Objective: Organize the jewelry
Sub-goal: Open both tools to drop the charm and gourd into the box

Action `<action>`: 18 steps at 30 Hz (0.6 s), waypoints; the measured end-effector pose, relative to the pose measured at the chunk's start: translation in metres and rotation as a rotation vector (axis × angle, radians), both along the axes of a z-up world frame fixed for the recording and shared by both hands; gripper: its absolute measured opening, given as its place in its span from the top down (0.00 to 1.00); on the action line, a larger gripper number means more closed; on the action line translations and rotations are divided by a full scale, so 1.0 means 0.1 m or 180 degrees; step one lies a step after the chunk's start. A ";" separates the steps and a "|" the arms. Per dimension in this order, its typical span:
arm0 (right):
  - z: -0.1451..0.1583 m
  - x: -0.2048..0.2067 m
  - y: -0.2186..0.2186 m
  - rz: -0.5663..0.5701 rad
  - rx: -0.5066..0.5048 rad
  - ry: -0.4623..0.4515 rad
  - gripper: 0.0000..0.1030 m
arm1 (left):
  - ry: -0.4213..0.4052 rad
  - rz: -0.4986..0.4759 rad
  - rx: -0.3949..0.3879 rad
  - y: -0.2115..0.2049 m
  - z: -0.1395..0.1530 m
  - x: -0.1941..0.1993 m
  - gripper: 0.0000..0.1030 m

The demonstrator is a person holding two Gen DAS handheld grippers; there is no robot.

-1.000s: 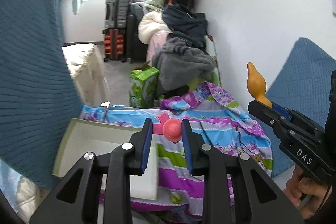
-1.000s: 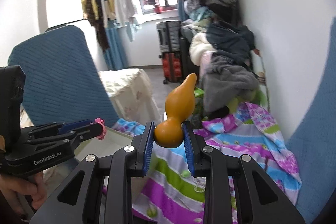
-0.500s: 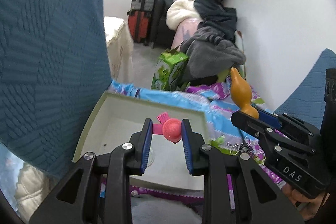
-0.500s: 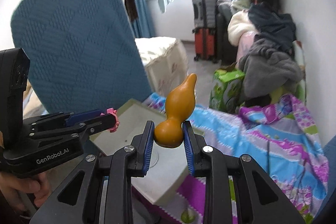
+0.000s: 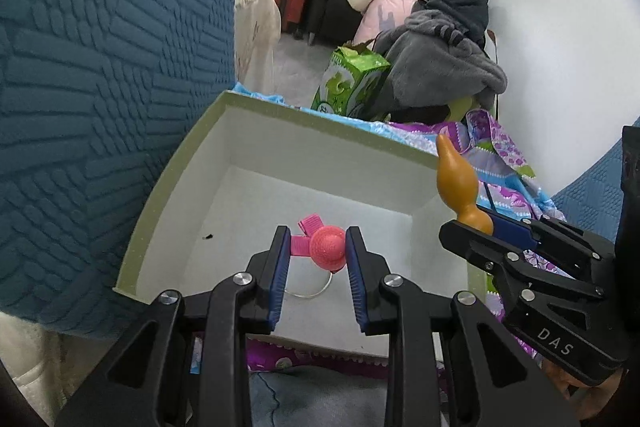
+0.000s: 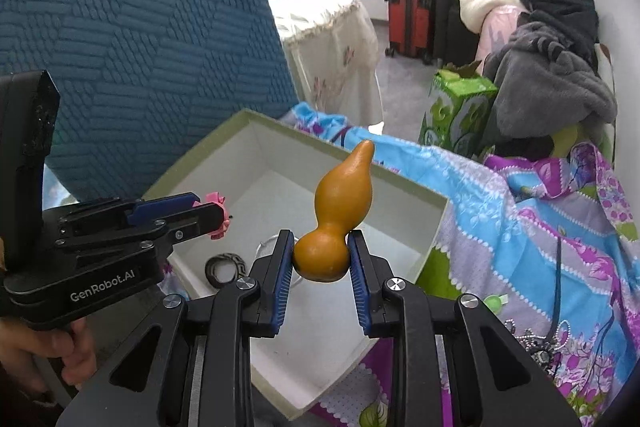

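1. The step in hand is judged to be delivery: two pieces are held above the open box (image 5: 182, 163), which rests on a patterned cloth (image 6: 540, 227).
2. The left gripper (image 5: 318, 251) is clamped on a pink hair clip (image 5: 326, 245), held over the middle of the box floor.
3. The right gripper (image 6: 320, 255) is clamped on an orange gourd charm (image 6: 338, 215), held near the box's right wall.
4. A dark ring (image 6: 224, 267) and a clear hoop (image 5: 310, 289) are seen already lying by the near wall.
5. Next, lowering and opening over bare floor is likely called for.
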State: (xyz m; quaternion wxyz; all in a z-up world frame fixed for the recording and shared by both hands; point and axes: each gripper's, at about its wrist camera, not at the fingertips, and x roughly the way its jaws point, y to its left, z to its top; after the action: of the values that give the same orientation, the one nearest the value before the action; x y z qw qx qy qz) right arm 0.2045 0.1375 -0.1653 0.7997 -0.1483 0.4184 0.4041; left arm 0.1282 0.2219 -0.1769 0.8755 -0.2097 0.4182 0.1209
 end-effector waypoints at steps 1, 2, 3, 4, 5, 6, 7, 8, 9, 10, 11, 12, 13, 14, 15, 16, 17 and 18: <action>-0.02 0.01 0.01 -0.0007 -0.0017 0.0015 0.76 | 0.0008 -0.0003 -0.0006 0.00 -0.01 0.01 0.72; -0.03 0.01 0.01 -0.0001 -0.0024 0.0031 0.76 | 0.0014 -0.0005 -0.0013 0.01 -0.01 0.03 0.72; -0.04 0.01 0.01 0.0009 -0.0022 0.0040 0.76 | 0.0016 -0.0007 -0.0017 0.01 -0.02 0.03 0.72; -0.04 0.01 0.00 0.0021 -0.0019 0.0048 0.76 | 0.0016 -0.0012 -0.0017 0.01 -0.03 0.03 0.72; -0.04 0.00 0.00 0.0029 -0.0022 0.0058 0.76 | 0.0015 -0.0015 -0.0013 0.01 -0.02 0.03 0.72; -0.04 0.00 0.00 0.0031 -0.0020 0.0062 0.76 | 0.0010 -0.0007 -0.0002 0.01 -0.01 0.03 0.72; -0.02 0.00 -0.01 0.0035 -0.0008 0.0065 0.76 | 0.0013 -0.0001 0.0007 0.01 0.01 0.03 0.72; 0.00 0.00 -0.02 0.0034 0.0007 0.0066 0.76 | 0.0017 -0.0002 0.0008 0.01 0.02 0.04 0.72; 0.01 0.00 -0.03 0.0033 0.0027 0.0067 0.75 | 0.0016 0.0006 0.0016 0.01 0.05 0.04 0.71; 0.03 0.00 -0.04 0.0030 0.0045 0.0065 0.74 | 0.0021 0.0017 0.0021 0.01 0.07 0.04 0.65; 0.07 0.00 -0.06 0.0027 0.0068 0.0052 0.74 | 0.0001 0.0027 0.0032 0.00 0.11 0.03 0.58; 0.13 -0.01 -0.09 0.0025 0.0098 0.0020 0.73 | -0.0035 0.0037 0.0046 -0.01 0.16 0.02 0.56; 0.16 -0.01 -0.10 0.0026 0.0112 0.0002 0.73 | -0.0062 0.0048 0.0059 -0.02 0.21 0.00 0.53; 0.21 -0.02 -0.12 0.0023 0.0136 -0.0029 0.72 | -0.0086 0.0059 0.0072 -0.03 0.24 -0.01 0.51; 0.28 -0.03 -0.16 0.0009 0.0167 -0.0070 0.72 | -0.0119 0.0067 0.0090 -0.05 0.31 -0.03 0.50; 0.33 -0.03 -0.20 -0.0003 0.0196 -0.0099 0.72 | -0.0155 0.0066 0.0108 -0.07 0.37 -0.04 0.49; 0.40 -0.04 -0.24 -0.0016 0.0235 -0.0133 0.72 | -0.0190 0.0065 0.0132 -0.09 0.44 -0.05 0.46; 0.48 -0.05 -0.29 -0.0032 0.0276 -0.0177 0.72 | -0.0230 0.0062 0.0164 -0.13 0.52 -0.06 0.44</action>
State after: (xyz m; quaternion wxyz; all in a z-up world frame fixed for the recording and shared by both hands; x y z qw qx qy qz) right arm 0.1997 0.1088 -0.1171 0.8188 -0.1226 0.3789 0.4136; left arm 0.1220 0.2092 -0.1249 0.8939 -0.1954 0.3810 0.1325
